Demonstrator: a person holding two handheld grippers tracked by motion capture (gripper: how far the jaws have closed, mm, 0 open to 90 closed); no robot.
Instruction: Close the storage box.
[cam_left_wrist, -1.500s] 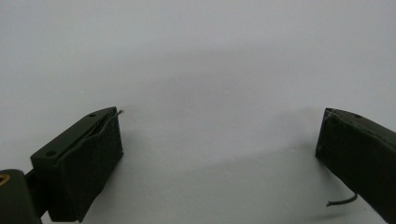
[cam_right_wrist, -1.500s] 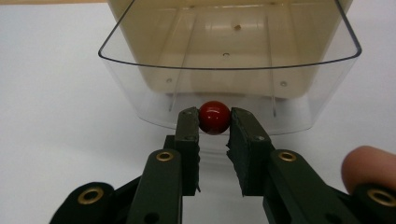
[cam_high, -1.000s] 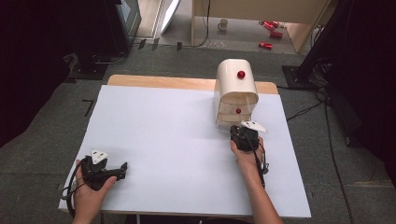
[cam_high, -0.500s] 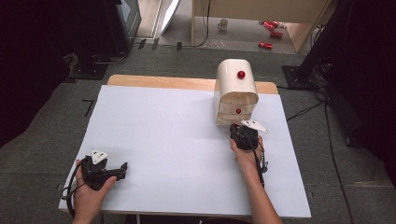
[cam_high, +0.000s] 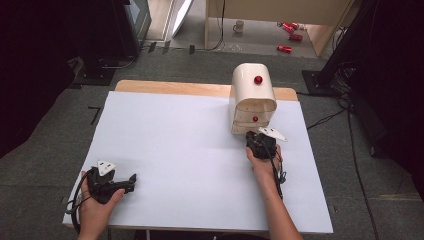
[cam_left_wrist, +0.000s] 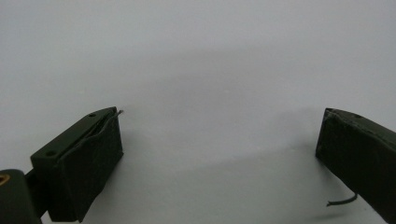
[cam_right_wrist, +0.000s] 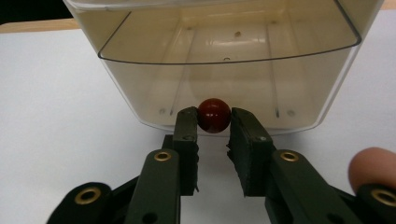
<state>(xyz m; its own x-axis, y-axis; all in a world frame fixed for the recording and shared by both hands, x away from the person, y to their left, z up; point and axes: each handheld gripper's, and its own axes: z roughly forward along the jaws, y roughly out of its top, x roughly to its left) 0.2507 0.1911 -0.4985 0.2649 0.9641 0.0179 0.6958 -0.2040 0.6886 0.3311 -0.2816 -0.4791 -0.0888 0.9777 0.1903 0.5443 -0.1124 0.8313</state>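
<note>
Nearest, at the table's near left corner: left gripper, held in a hand, lying low on the white surface, its jaws spread wide with nothing between them.

Further in, right of centre: right gripper, clenched on the red knob of the bottom drawer; the pads press the ball from both sides.

Item in hand: small drawer cabinet, cream plastic, rounded top, standing upright near the table's far edge, right of centre. The bottom drawer is translucent, pulled part-way out, showing a bare interior.

Count: one cabinet; three red knobs in total, one on its top, one on a front drawer, one in the right gripper. Two grippers. One table.

Beyond the table, on the floor: one mug; three red objects, too small to identify.
</note>
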